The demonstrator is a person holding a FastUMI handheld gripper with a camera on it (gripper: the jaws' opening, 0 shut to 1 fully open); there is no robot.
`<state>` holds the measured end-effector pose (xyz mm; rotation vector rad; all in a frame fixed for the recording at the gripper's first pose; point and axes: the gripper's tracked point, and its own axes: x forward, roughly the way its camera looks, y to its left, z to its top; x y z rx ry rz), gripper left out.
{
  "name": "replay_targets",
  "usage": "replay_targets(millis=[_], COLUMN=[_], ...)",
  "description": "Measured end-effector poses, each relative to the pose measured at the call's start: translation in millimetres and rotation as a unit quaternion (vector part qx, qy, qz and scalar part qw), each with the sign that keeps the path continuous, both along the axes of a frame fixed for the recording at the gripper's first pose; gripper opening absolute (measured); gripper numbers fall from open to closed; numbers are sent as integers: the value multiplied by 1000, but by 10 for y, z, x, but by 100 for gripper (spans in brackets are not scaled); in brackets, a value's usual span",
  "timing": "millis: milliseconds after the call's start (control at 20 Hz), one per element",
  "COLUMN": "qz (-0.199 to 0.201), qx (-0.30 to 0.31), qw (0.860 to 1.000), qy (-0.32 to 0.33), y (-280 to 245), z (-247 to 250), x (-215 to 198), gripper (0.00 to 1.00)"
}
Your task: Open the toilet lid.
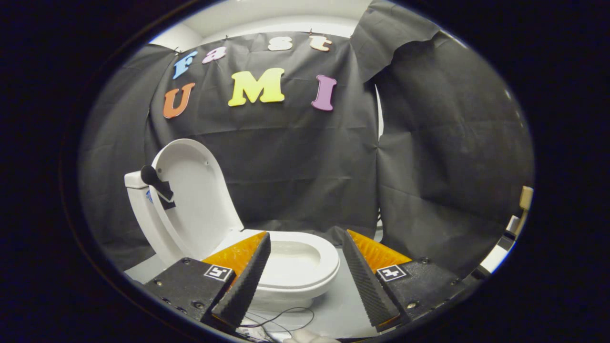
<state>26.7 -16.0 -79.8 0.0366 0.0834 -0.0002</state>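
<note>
At the far left we see the white toilet tank (pixel 136 183) against the black cloth wall (pixel 295 166). A black lever-like part (pixel 155 181) sits at the tank's near side, just in front of the raised lid. The toilet lid (pixel 193 195) stands upright, tilted slightly back against the tank, its pale inner face turned toward us. Right of the lid lies the toilet seat (pixel 305 271), down and flat over the bowl, with the oval opening showing in its middle. The toilet stands on a pale desk (pixel 340 305), and a thin dark cable (pixel 286 317) curls on that surface just near of the bowl.

Our gripper (pixel 305 243) hovers near of the toilet, its jaws spread wide apart and holding nothing. The left finger overlaps the left part of the seat in our view; we cannot tell whether it touches. The right finger stands clear to the right of the bowl. The front of the seat shows in the gap between them. At the far right some pale, small objects (pixel 517 219) sit by the cloth, too blurred to name.
</note>
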Motion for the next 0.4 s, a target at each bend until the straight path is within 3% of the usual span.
replay_targets(millis=[400], qz=[-3], qx=[-2], qw=[1000], qy=[0], y=[-10], z=[1], x=[3], gripper=[95])
